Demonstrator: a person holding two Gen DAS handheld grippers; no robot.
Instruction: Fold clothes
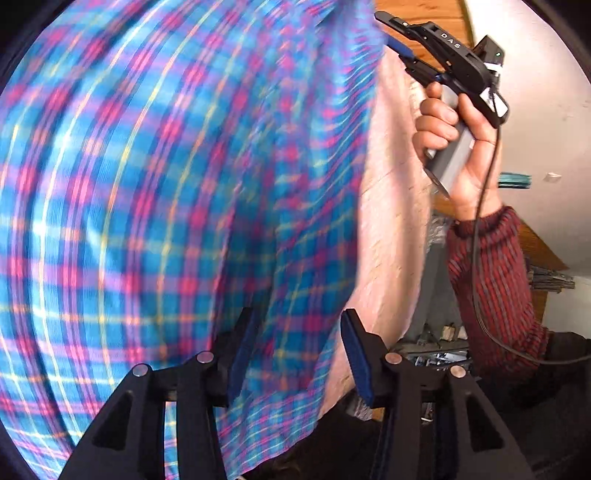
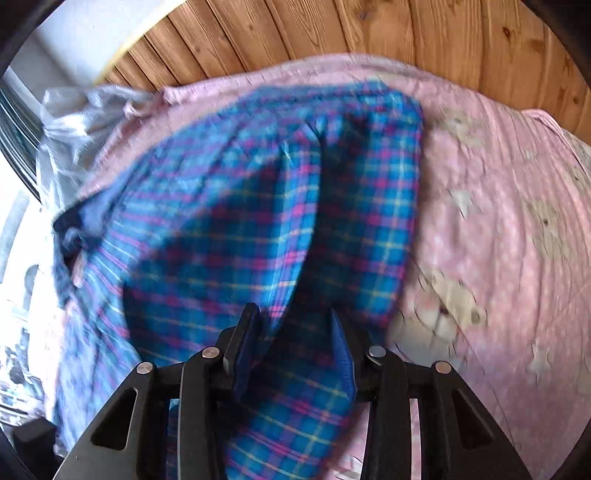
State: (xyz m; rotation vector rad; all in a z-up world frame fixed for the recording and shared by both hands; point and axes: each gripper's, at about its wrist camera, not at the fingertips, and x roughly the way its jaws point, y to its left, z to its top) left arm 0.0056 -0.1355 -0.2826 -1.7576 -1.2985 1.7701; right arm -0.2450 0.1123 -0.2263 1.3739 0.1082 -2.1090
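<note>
A blue plaid shirt (image 1: 166,184) with pink and yellow lines, blurred by motion, fills most of the left wrist view. My left gripper (image 1: 297,325) is open. The shirt hangs between its fingers, with a gap to the right pad (image 1: 356,362). In the right wrist view the shirt (image 2: 221,240) spreads over a pink bedspread (image 2: 498,221), and a fold rises into my right gripper (image 2: 293,317). That gripper is shut on a thick bunch of it, jaws partly apart. In the left wrist view, the right gripper (image 1: 391,33) sits at the shirt's upper edge.
A hand (image 1: 454,147) in a red striped sleeve (image 1: 495,280) holds the right gripper, with a cable trailing from it. A wooden plank wall (image 2: 332,29) runs behind the bed. A grey cloth (image 2: 74,118) lies bunched at the bed's far left corner.
</note>
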